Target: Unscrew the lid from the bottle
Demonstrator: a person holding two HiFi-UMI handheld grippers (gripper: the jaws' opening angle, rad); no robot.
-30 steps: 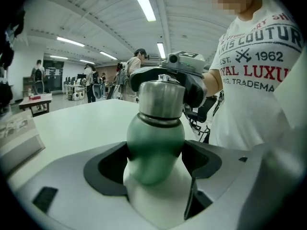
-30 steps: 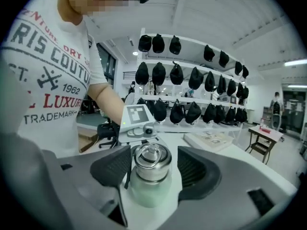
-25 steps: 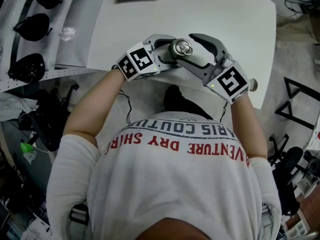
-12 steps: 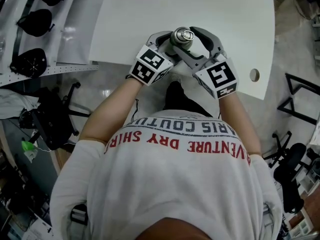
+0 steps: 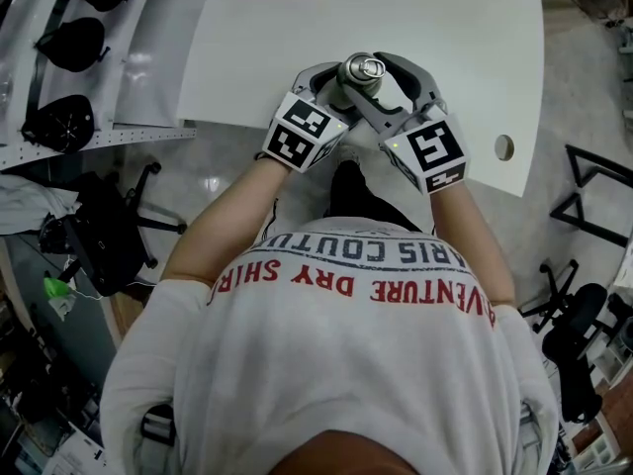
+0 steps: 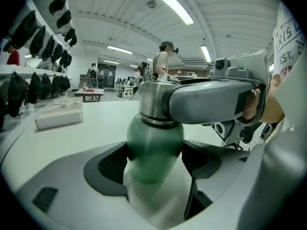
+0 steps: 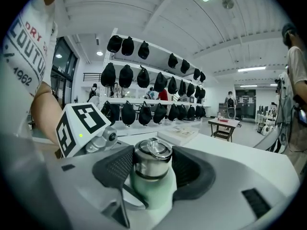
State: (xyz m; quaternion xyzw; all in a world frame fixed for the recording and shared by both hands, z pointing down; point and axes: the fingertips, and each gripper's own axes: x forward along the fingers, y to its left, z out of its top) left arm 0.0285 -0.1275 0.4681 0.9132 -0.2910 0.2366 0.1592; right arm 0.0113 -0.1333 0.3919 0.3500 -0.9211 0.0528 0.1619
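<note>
One green bottle [image 6: 154, 150], upright at the near edge of the white bench [image 5: 445, 38]. One steel lid [image 7: 151, 158], still on it. Two grippers: left hand-held gripper [image 6: 154, 163] clamped on the bottle's body. Right hand-held gripper [image 7: 151, 169] just been closing, pads pressed on the lid from both sides. One flat box [image 6: 60, 113] farther back on the bench. Rows of black caps [image 7: 127, 75] on wall shelves beyond.

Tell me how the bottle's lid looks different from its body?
The lid is shiny silver; the body is green. The right gripper, whose jaws have just been closing, grips the lid; the left gripper grips the body. Both are round.
</note>
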